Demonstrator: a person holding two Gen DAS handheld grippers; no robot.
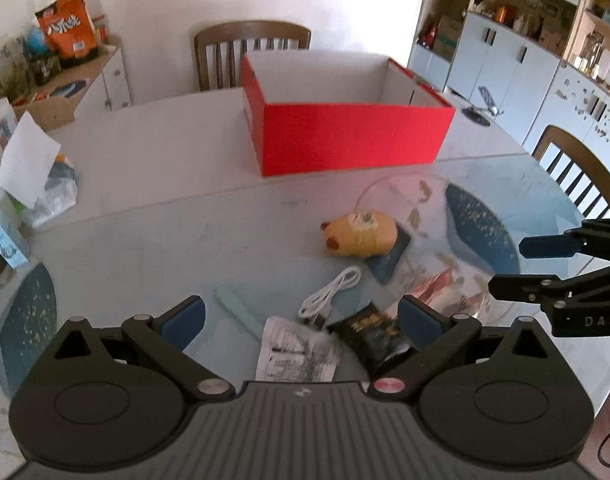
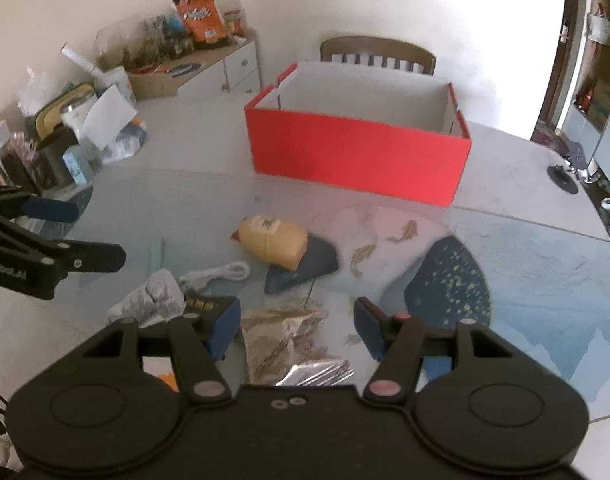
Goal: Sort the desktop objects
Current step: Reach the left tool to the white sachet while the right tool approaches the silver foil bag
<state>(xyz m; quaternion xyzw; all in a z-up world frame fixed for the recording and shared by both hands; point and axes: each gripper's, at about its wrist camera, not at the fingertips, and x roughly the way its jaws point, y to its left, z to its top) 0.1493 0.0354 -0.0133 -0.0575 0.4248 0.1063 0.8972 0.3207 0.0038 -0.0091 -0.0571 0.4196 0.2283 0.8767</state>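
Below | black packet between left jaws | apart

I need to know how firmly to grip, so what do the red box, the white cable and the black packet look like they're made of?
Red box: probably matte cardboard, with flat thin walls and a white inside.
White cable: likely smooth plastic-sheathed cord, lying in soft loops.
Black packet: seems crinkly glossy film or foil, creased with light glints.
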